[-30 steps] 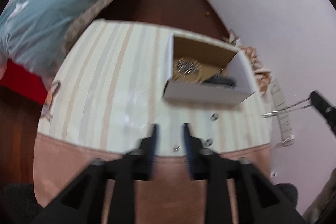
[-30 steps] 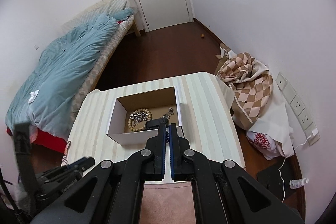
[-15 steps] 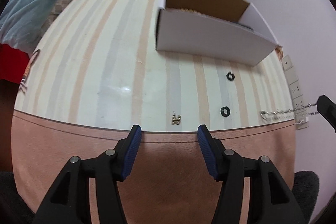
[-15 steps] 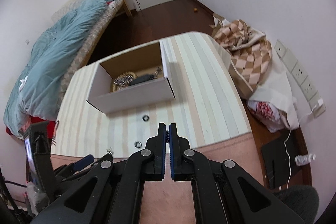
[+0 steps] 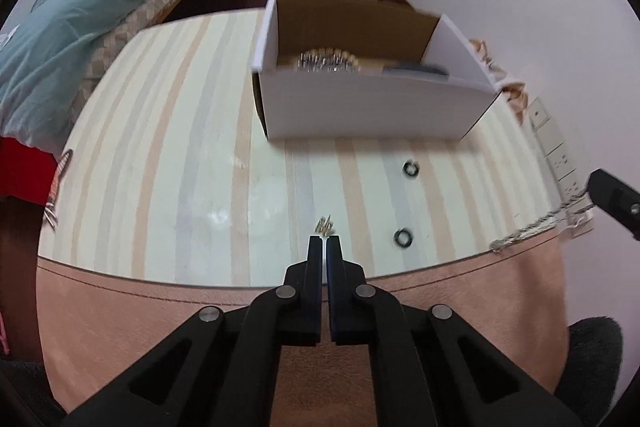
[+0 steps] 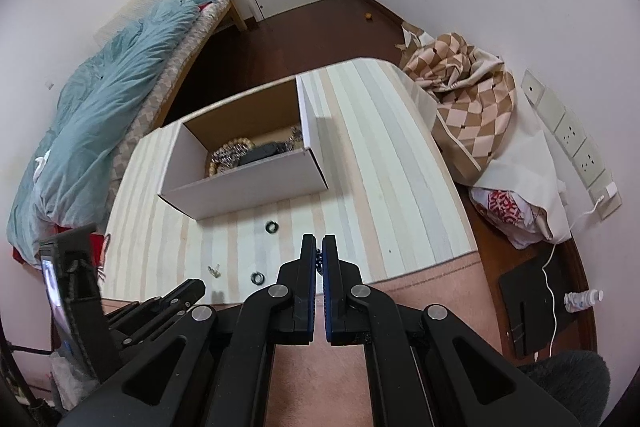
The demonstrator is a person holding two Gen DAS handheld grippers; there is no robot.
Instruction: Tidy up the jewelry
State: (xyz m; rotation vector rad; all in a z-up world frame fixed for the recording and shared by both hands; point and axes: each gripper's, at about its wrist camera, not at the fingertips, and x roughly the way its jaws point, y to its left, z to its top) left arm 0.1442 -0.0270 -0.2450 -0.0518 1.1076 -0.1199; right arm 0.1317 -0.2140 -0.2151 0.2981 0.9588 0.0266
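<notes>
Left hand-held gripper (image 5: 324, 241) just snapped closed on nothing; the tiny gold metal charm (image 5: 325, 225) lies on the striped desk (image 5: 160, 155) just past its tips. Right hand-held gripper (image 6: 319, 247) is clenched on a thin silver chain (image 5: 532, 229).

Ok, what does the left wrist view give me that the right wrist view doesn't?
Left wrist only: the silver chain hanging at full length from the right gripper to the table edge, and the left gripper tip-on, its fingers just closed with nothing between them. Right wrist only: the checked blanket and a bottle on the floor. Both: the white box, two black rings and the gold charm, all on the table.
</notes>
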